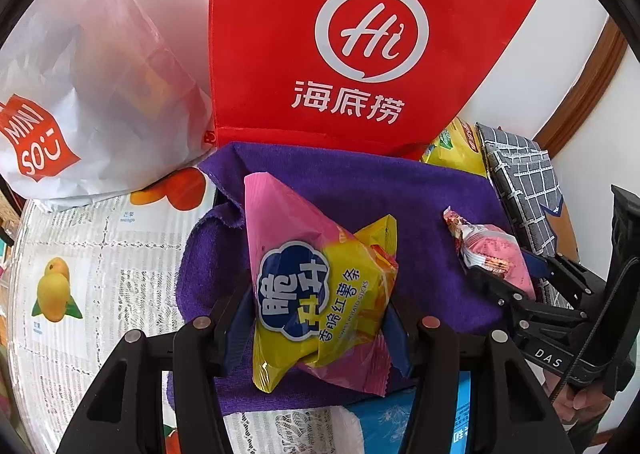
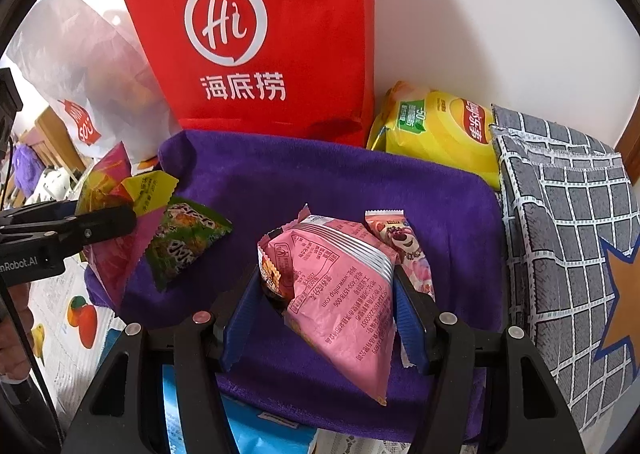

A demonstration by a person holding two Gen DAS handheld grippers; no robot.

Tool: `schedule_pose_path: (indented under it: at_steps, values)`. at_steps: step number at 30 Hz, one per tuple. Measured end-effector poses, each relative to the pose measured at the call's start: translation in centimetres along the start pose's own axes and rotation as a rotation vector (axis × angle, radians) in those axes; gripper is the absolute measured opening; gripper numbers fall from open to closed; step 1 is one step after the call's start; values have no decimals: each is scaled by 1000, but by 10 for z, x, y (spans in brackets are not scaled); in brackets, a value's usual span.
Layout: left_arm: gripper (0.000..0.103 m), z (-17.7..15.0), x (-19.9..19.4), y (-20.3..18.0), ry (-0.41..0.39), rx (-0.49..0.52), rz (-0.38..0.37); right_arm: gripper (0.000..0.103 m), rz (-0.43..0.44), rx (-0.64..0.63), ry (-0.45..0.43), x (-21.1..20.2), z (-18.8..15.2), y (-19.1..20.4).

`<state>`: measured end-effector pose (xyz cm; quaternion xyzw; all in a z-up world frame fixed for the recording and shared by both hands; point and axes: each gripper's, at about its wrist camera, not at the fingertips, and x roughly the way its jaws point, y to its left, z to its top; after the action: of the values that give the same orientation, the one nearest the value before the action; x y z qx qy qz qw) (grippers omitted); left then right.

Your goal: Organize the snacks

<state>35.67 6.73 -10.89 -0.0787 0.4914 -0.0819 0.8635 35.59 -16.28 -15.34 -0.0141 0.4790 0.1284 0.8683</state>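
Between the blue pads of the left gripper (image 1: 316,318) sits a pink-and-yellow snack bag (image 1: 320,290), clasped at its lower half, one pad pressing each side. Its long axis runs away from the camera, tilted slightly left: the pink sealed end points up toward the red bag (image 1: 360,38), the yellow crimped end hangs below the fingers. The bag is lifted above the purple towel (image 1: 420,206).

Between the blue pads of the right gripper (image 2: 324,314) sits a pink snack packet (image 2: 340,290), printed back uppermost, gripped across its width. Its long axis runs diagonally, the narrow lower corner pointing toward the camera and right, the crimped upper end pointing away and left. Just beside it on the right, partly behind the right pad, is a smaller pink packet with a bear picture (image 2: 404,246); whether the pad touches it cannot be told.

From the right wrist view, a green packet (image 2: 188,242) lies on the towel, left of centre, near the left gripper's fingers, its long axis diagonal. A yellow chip bag (image 2: 436,130) rests at the towel's far right edge against the wall, beside a grey checked cloth (image 2: 568,222). A white shopping bag (image 1: 80,86) stands left of the red bag, on a fruit-printed sheet (image 1: 100,274).
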Motion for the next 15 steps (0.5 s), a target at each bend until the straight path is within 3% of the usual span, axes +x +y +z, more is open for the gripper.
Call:
schedule_pose_path:
  at_steps: [15]
  values:
    - [54, -8, 8, -6, 14, 2, -33, 63, -17, 1, 32, 7, -1, -2]
